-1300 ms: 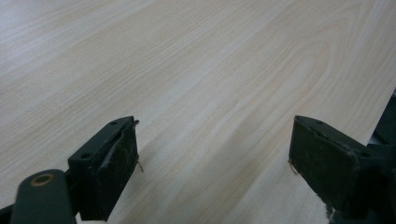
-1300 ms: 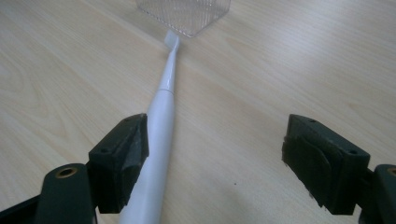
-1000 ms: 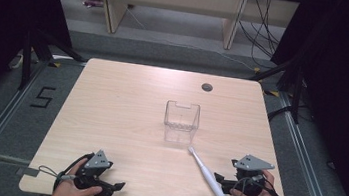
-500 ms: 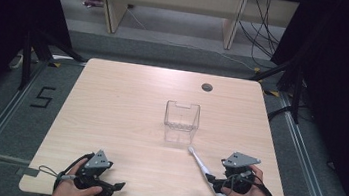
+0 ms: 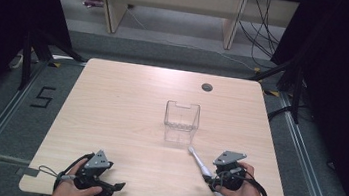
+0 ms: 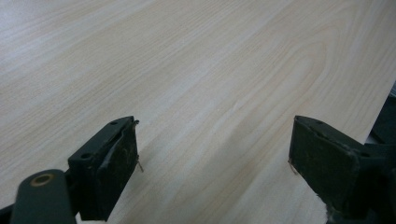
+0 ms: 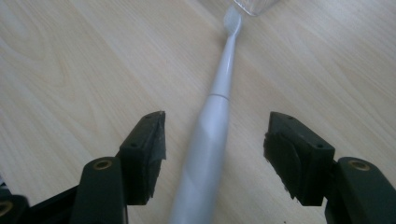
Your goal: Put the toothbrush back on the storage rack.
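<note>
Left gripper (image 6: 215,154) jaws spread over bare table (image 6: 196,70), nothing between them. Right gripper (image 7: 215,154) jaws also spread, straddling the white toothbrush (image 7: 212,121) handle – not touching yet, brush head pointing ahead toward the clear box (image 5: 181,117). Judgement: centre the handle, lower, then close squarely – it's round and may roll.

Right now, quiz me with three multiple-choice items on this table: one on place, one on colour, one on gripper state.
1. Where does the toothbrush lie?
A. Inside the clear box
B. On the table between the right gripper's fingers
C. Under the left gripper

2. What colour is the toothbrush?
A. White
B. Red
C. Black

3. How is the left gripper?
A. Shut on the toothbrush
B. Shut on nothing
C. Open over bare wood

Answers: B, the right gripper straddles it, apart from both fingers; A, handle and head are white; C, only the table shows between its fingers.
</note>
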Motion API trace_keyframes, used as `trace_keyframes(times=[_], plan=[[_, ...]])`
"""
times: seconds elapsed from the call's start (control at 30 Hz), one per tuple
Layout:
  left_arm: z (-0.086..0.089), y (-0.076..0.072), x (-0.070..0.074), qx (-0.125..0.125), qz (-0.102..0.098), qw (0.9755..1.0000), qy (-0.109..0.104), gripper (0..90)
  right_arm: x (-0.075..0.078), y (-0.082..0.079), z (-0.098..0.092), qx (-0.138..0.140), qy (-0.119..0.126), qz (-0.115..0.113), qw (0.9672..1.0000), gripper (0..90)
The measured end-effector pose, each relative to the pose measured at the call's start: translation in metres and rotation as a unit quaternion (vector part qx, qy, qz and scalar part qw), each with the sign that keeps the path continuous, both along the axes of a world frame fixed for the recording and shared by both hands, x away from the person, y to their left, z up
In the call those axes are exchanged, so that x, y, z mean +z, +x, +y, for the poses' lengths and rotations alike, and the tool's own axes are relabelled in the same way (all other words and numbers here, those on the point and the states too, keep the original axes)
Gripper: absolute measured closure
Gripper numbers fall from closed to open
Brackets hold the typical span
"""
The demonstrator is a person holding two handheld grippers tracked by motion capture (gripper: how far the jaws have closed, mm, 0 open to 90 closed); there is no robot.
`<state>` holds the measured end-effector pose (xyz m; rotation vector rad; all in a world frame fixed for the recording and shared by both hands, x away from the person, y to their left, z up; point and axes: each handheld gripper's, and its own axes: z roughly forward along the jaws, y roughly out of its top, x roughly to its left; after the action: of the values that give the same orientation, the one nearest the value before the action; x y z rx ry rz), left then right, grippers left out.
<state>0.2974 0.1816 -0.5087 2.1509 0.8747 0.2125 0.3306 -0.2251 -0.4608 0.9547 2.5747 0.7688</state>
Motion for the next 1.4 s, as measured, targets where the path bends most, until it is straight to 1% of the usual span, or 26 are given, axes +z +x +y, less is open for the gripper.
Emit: trace_keyframes(times=[0.03, 0.17, 0.2, 0.23, 0.27, 0.37, 0.4, 0.43, 0.47, 0.5, 0.53, 0.6, 0.63, 0.67, 0.73, 0.8, 0.83, 0.9, 0.93, 1.0, 1.03, 1.13, 1.2, 1.33, 1.37, 1.4], plan=[[0.0, 0.0, 0.0, 0.0, 0.0, 1.0, 0.0, 14.9, -0.001, 0.0, 0.001, -0.009, -0.002, 0.004, 0.9999, 38.8], [0.0, 0.0, 0.0, 0.001, 0.0, 1.0, 0.001, 14.9, -0.002, 0.001, 0.001, -0.009, -0.009, 0.016, 0.9998, 39.4], [0.0, 0.0, 0.0, 0.0, 0.0, 1.0, 0.0, 14.9, -0.004, 0.003, 0.001, -0.003, -0.008, 0.011, 0.9999, 39.6], [0.0, 0.0, 0.0, 0.001, 0.0, 1.0, 0.001, 14.9, -0.004, 0.003, 0.001, -0.005, -0.015, 0.015, 0.9998, 39.7], [0.0, 0.0, 0.0, 0.001, 0.0, 1.0, 0.001, 14.9, -0.004, 0.003, 0.001, -0.005, -0.014, 0.025, 0.9996, 40.6], [0.0, 0.0, 0.0, 0.0, -0.001, 1.0, 0.001, 14.9, -0.006, 0.004, 0.003, -0.004, -0.02, 0.021, 0.9996, 44.1], [0.0, 0.0, 0.0, 0.001, 0.0, 1.0, 0.001, 14.9, -0.006, 0.004, 0.004, -0.002, -0.016, 0.035, 0.9993, 44.9], [0.0, 0.0, 0.0, 0.001, 0.0, 1.0, 0.001, 14.9, -0.007, 0.005, 0.004, 0.003, -0.019, 0.029, 0.9994, 45.2], [0.0, 0.0, 0.0, 0.0, 0.0, 1.0, 0.001, 14.9, -0.006, 0.005, 0.005, 0.001, -0.018, 0.039, 0.9991, 46.3], [0.0, 0.0, 0.0, -0.001, -0.001, 1.0, 0.0, 14.9, -0.007, 0.005, 0.005, 0.0, -0.021, 0.035, 0.9992, 47.1], [0.001, 0.0, 0.001, -0.006, -0.001, 1.0, 0.007, 14.9, -0.008, 0.006, 0.007, -0.006, -0.027, 0.039, 0.9989, 47.8], [0.001, 0.0, 0.001, -0.005, -0.001, 1.0, 0.007, 14.9, -0.009, 0.007, 0.006, 0.0, -0.036, 0.038, 0.9986, 49.7], [0.001, 0.0, 0.001, -0.006, -0.001, 1.0, 0.007, 14.9, -0.009, 0.007, 0.007, 0.005, -0.029, 0.047, 0.9984, 50.3], [0.001, 0.0, 0.001, -0.006, -0.001, 1.0, 0.007, 14.9, -0.01, 0.007, 0.007, 0.004, -0.033, 0.047, 0.9983, 50.9], [0.001, 0.0, 0.001, -0.005, -0.001, 1.0, 0.007, 14.9, -0.011, 0.009, 0.006, 0.02, -0.035, 0.046, 0.9981, 51.8], [0.001, 0.0, 0.001, -0.005, 0.0, 1.0, 0.006, 14.9, -0.012, 0.009, 0.007, 0.007, -0.039, 0.053, 0.9978, 52.2], [0.001, 0.0, 0.001, -0.005, 0.0, 1.0, 0.006, 14.9, -0.012, 0.01, 0.006, 0.015, -0.044, 0.057, 0.9973, 52.5], [0.001, 0.0, 0.001, -0.005, 0.0, 1.0, 0.006, 14.9, -0.012, 0.01, 0.006, 0.013, -0.044, 0.06, 0.9971, 52.5], [0.001, 0.0, 0.001, -0.006, 0.001, 1.0, 0.006, 14.9, -0.013, 0.01, 0.008, 0.001, -0.049, 0.064, 0.9968, 52.6], [0.001, 0.0, 0.001, -0.007, 0.001, 1.0, 0.007, 14.9, -0.013, 0.01, 0.008, 0.008, -0.05, 0.07, 0.9962, 52.7], [0.001, 0.0, 0.001, -0.008, 0.001, 0.9999, 0.007, 14.9, -0.014, 0.012, 0.008, 0.024, -0.053, 0.062, 0.9964, 52.7], [0.001, 0.0, 0.001, -0.008, 0.001, 0.9999, 0.007, 14.9, -0.014, 0.013, 0.009, 0.028, -0.056, 0.068, 0.9957, 52.8], [0.001, 0.0, 0.001, -0.008, 0.0, 0.9999, 0.007, 14.9, -0.014, 0.012, 0.01, 0.021, -0.059, 0.071, 0.9956, 53.1], [0.001, 0.0, 0.001, -0.009, 0.0, 0.9999, 0.007, 14.9, -0.015, 0.015, 0.01, 0.027, -0.07, 0.07, 0.9947, 53.8], [0.001, 0.0, 0.001, -0.009, 0.001, 0.9999, 0.009, 14.9, -0.015, 0.014, 0.011, 0.015, -0.066, 0.079, 0.9946, 54.0], [0.0, 0.0, 0.001, -0.007, 0.001, 1.0, 0.006, 14.9, -0.014, 0.015, 0.01, 0.02, -0.067, 0.075, 0.9947, 54.2]])
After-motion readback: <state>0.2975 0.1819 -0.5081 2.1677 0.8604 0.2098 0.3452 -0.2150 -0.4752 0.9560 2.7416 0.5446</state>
